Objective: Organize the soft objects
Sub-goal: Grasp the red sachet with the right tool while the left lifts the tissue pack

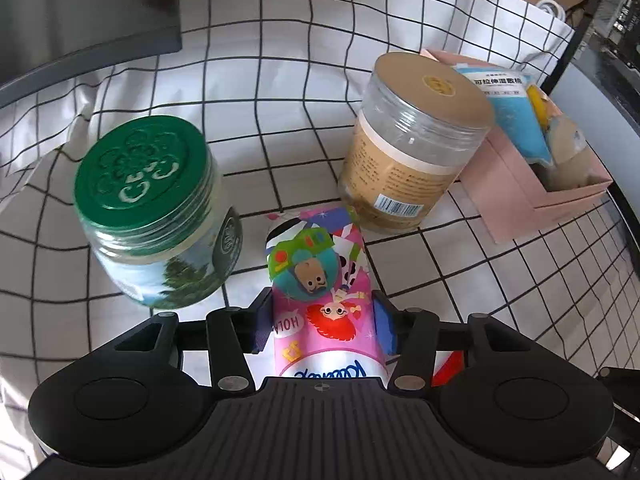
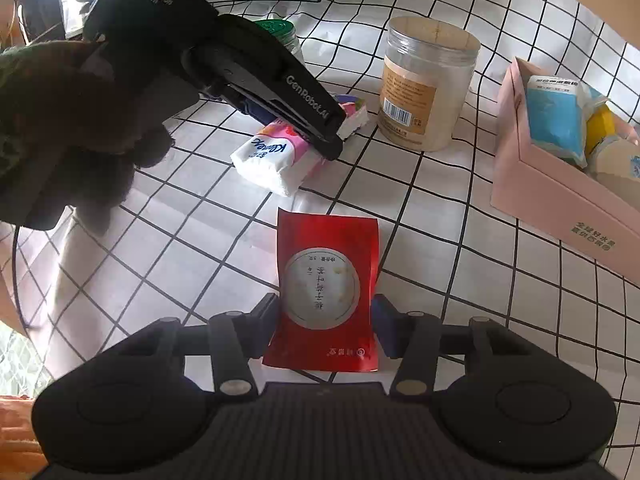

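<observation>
Your left gripper (image 1: pixel 324 320) pinches the tissue pack (image 1: pixel 320 288) mid-body on the cloth between the jars; it's soft, so squeeze gently. Your right gripper (image 2: pixel 325 322) straddles the red pouch (image 2: pixel 326 292), seemingly closed on its slippery, light sides

Left gripper (image 1: pixel 323 320) low over the cloth (image 1: pixel 280 92), jaws clamped on tissue pack (image 1: pixel 320 280). Right gripper (image 2: pixel 325 322) low too, jaws flanking red pouch (image 2: pixel 328 280).
</observation>
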Motion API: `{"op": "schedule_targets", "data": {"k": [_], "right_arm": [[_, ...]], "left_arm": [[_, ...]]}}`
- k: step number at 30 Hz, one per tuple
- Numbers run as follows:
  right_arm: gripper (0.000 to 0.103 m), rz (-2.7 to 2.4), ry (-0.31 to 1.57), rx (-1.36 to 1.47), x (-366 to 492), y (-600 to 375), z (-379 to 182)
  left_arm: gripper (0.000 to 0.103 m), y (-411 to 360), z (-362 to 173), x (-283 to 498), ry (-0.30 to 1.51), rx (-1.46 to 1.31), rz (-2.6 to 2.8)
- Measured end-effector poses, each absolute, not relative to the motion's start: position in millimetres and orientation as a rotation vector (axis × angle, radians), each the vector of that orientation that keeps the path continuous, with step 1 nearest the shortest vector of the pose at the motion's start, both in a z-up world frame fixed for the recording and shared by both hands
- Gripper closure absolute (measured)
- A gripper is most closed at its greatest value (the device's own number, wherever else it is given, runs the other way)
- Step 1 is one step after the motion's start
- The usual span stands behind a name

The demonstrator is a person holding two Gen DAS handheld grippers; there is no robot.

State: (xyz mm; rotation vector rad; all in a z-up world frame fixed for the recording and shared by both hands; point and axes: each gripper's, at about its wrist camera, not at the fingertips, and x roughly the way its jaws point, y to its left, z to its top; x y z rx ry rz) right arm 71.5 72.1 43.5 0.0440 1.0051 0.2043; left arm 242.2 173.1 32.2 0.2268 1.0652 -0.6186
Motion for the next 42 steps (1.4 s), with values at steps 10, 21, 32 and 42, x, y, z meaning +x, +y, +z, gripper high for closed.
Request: {"op": "schedule_targets", "data": {"k": [10, 21, 32, 42], "right_arm": [[0.093, 0.28, 0.905, 0.043, 88.0, 34.6, 117.0], [0.043, 0.404, 0.874, -0.025, 82.0, 39.7, 106.9], [0.043, 0.44, 0.883, -0.032, 92.0, 89.3, 53.2], [0.029, 0.489, 0.975, 0.027, 102.9, 98.0, 42.7]], "left_arm": [[0.049, 175.0, 120.2, 241.2, 0.914, 0.168, -0.603], [0.049, 194.4, 149.8, 236.6, 0.865, 0.082, -0.579], [0.049, 218.9, 121.7, 226.2, 0.956, 0.007, -0.568], [0.049, 220.3, 111.8, 229.3, 0.988, -0.023, -0.587]]}}
